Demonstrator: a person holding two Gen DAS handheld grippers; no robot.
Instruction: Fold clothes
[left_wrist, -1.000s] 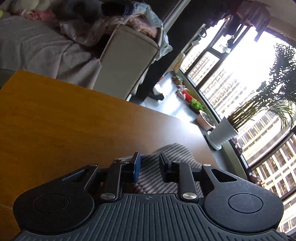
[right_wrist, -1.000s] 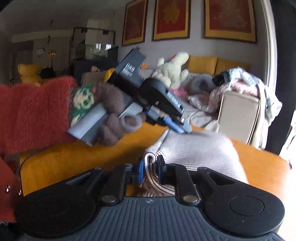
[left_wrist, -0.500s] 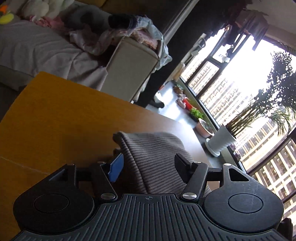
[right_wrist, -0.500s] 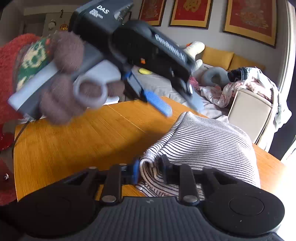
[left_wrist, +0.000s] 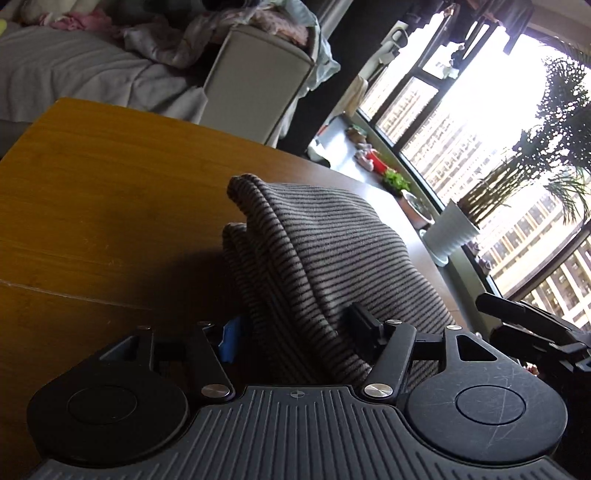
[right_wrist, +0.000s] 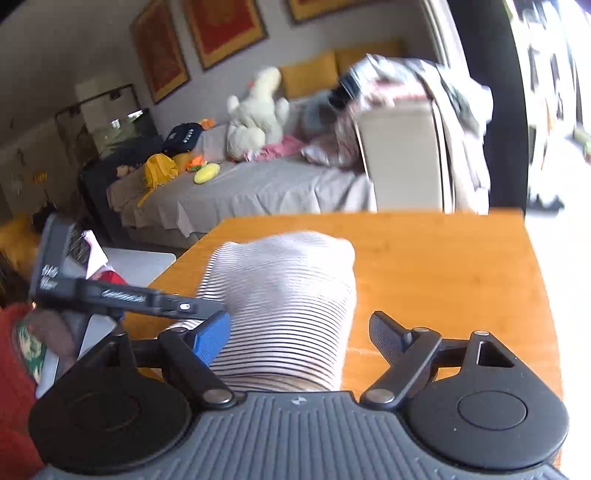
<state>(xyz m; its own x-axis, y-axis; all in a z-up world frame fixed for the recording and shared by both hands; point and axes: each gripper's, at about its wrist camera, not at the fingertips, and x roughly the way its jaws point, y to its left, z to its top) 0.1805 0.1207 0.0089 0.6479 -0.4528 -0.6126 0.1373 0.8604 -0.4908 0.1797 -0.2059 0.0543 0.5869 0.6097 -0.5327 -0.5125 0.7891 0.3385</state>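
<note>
A folded striped garment (left_wrist: 321, 273) lies in a thick bundle on the wooden table (left_wrist: 92, 206). My left gripper (left_wrist: 295, 328) is open, its jaws spread on either side of the bundle's near end. In the right wrist view the same garment (right_wrist: 288, 291) lies between the spread jaws of my right gripper (right_wrist: 299, 332), which is open. The left gripper (right_wrist: 122, 295) shows at the left of that view, beside the garment's left edge. The right gripper's body (left_wrist: 535, 332) shows at the right of the left wrist view.
A grey sofa (right_wrist: 251, 192) with a plush toy (right_wrist: 255, 118) and piled clothes stands beyond the table. A beige armrest (left_wrist: 255, 92) is close to the far table edge. A white plant pot (left_wrist: 450, 236) stands by the window.
Both grippers have opened and let go of the garment, which now rests folded on the table. The left gripper has dropped from above the garment to its left side.
</note>
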